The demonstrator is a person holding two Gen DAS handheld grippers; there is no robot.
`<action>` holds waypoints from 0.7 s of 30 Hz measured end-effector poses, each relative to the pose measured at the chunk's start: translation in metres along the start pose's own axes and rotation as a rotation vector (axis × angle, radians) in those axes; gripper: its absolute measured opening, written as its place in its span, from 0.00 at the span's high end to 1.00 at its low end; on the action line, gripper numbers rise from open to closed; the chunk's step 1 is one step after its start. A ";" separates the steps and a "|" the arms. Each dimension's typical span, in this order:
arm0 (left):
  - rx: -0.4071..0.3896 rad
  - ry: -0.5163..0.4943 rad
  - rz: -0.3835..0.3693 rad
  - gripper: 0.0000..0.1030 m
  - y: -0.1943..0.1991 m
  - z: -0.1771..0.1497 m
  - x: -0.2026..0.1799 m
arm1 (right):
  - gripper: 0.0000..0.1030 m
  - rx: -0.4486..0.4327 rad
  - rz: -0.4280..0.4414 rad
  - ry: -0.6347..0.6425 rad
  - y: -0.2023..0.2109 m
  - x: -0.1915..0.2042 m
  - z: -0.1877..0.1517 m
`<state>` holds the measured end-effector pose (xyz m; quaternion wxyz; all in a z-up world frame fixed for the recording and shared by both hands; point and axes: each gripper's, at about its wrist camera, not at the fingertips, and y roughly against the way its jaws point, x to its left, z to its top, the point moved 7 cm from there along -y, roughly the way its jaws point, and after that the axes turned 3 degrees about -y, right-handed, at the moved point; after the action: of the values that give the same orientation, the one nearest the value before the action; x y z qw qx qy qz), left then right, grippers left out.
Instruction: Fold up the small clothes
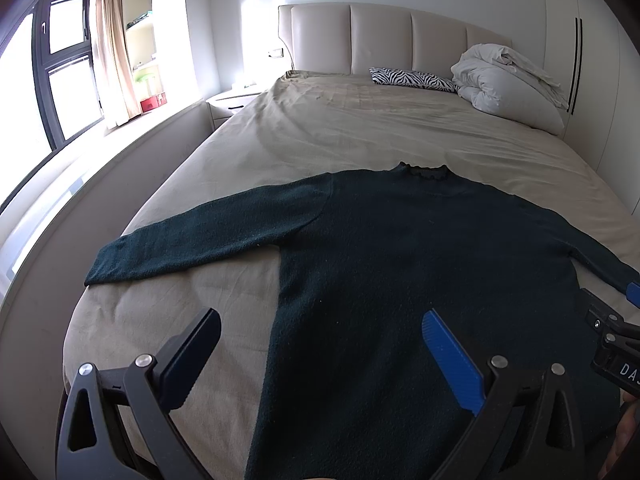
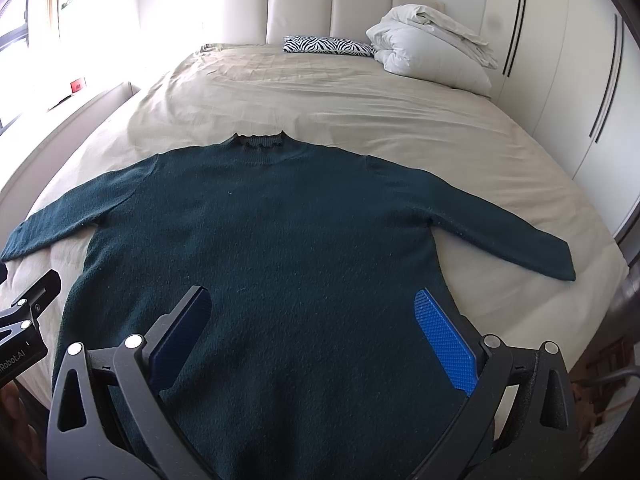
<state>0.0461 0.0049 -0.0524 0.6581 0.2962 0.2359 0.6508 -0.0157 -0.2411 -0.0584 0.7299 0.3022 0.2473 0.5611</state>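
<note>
Dark green knit sweater [image 2: 280, 240] is laid out flat on the bed [image 2: 360, 104], frilly collar [image 2: 260, 141] pointing toward the headboard, both sleeves spread out to the sides and angled down a bit, totally unfolded.

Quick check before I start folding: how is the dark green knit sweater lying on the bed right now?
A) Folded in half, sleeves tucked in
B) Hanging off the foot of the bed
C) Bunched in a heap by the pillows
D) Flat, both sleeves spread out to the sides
D: the dark green knit sweater lies flat on the beige bed sheet, collar toward the headboard, a sleeve stretched out to each side.
</note>
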 end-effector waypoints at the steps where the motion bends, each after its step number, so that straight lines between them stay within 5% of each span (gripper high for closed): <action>1: 0.000 0.000 0.001 0.00 0.000 0.000 0.000 | 0.00 0.000 0.000 -0.001 -0.001 0.001 -0.002; 21: 0.003 0.001 0.000 0.00 0.000 -0.001 0.001 | 0.00 0.010 0.001 0.000 -0.005 0.005 -0.012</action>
<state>0.0457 0.0057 -0.0532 0.6577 0.2968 0.2370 0.6505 -0.0193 -0.2356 -0.0701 0.7281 0.3058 0.2500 0.5602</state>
